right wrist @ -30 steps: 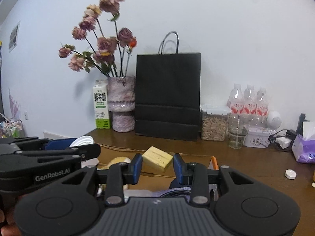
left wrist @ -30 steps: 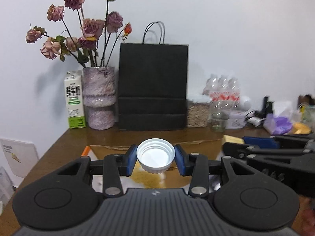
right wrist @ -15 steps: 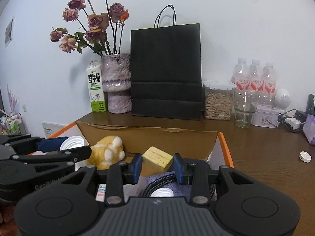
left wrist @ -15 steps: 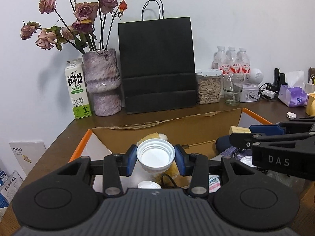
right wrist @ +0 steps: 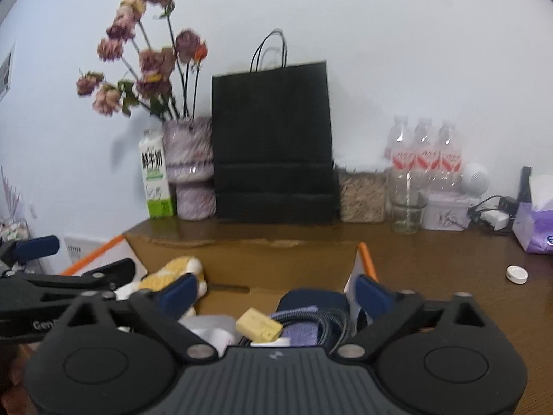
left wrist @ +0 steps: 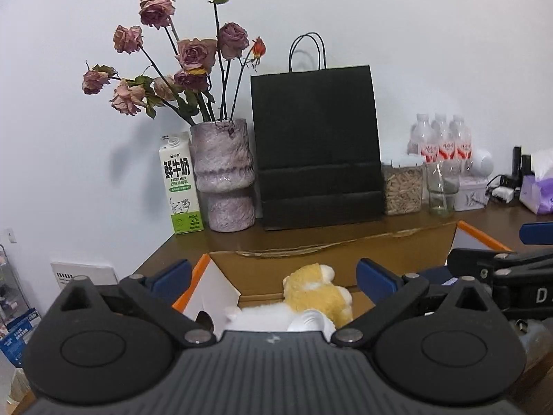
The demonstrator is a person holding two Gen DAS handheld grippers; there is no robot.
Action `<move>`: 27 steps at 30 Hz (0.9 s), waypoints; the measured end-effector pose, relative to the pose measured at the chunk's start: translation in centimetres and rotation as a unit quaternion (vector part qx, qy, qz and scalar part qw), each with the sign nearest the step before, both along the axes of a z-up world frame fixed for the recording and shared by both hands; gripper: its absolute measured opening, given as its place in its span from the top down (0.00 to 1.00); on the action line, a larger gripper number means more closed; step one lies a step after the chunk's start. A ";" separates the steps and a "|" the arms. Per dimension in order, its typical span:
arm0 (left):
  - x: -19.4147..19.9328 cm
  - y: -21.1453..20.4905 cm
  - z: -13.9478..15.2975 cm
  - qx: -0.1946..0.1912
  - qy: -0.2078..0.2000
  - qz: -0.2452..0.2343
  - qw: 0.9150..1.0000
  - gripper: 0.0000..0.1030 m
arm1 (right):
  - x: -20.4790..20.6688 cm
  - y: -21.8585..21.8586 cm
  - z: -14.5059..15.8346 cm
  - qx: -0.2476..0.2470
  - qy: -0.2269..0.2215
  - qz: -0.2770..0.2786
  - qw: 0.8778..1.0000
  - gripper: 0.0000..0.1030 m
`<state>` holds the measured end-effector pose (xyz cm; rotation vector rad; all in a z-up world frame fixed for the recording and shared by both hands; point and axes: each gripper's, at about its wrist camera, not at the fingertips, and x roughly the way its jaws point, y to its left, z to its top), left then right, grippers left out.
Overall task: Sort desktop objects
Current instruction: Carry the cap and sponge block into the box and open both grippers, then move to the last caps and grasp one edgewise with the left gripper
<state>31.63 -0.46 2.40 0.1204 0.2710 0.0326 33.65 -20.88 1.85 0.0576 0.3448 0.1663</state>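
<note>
Both hand-held grippers had just let go over the open brown cardboard box with orange flap edges (left wrist: 331, 269) that stood at the near edge of the brown wooden table (right wrist: 449, 276).

The left hand-held gripper (left wrist: 273, 278) had held a white ribbed plastic cap half a second earlier; its jaws had just been opening, and they now stood wide apart with nothing between them. The cap itself could not be picked out with certainty; it had presumably dropped into the box, where the yellow-and-white plush toy (left wrist: 318, 297) lay directly ahead of the blue pads.

The right hand-held gripper (right wrist: 274, 294) had likewise just been opening. Its jaws were spread wide and gripped nothing, and the pale yellow rectangular block (right wrist: 259, 325) it had carried now sat tilted below them, resting inside the box on a dark coiled cable (right wrist: 328, 318) and some purple cloth.

For the sorting this probably meant two more items were stowed, and both grippers were free for the next pick. A small white round cap (right wrist: 517, 274) still lay on the table toward its right edge, well apart from the box, and looked a likely candidate.
</note>
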 end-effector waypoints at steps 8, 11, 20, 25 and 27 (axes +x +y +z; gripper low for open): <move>-0.3 -0.2 0.3 0.006 -0.002 0.002 1.000 0.00 | -1.3 0.8 0.9 -0.032 -0.029 0.003 0.999 0.00; -0.7 0.1 0.6 -0.009 -0.002 0.003 1.000 0.00 | -1.6 1.0 1.4 -0.035 -0.036 -0.001 0.999 0.00; -3.0 1.1 2.1 -0.050 -0.016 -0.004 0.999 0.00 | -4.5 1.5 3.3 -0.031 -0.062 -0.001 0.998 0.00; -5.2 1.4 2.2 -0.040 -0.016 -0.006 0.999 0.00 | -7.0 2.1 3.8 -0.041 -0.067 0.005 0.997 0.00; -6.2 1.7 2.1 -0.037 -0.012 -0.007 0.999 0.00 | -7.8 2.4 3.7 -0.042 -0.061 0.012 0.997 0.00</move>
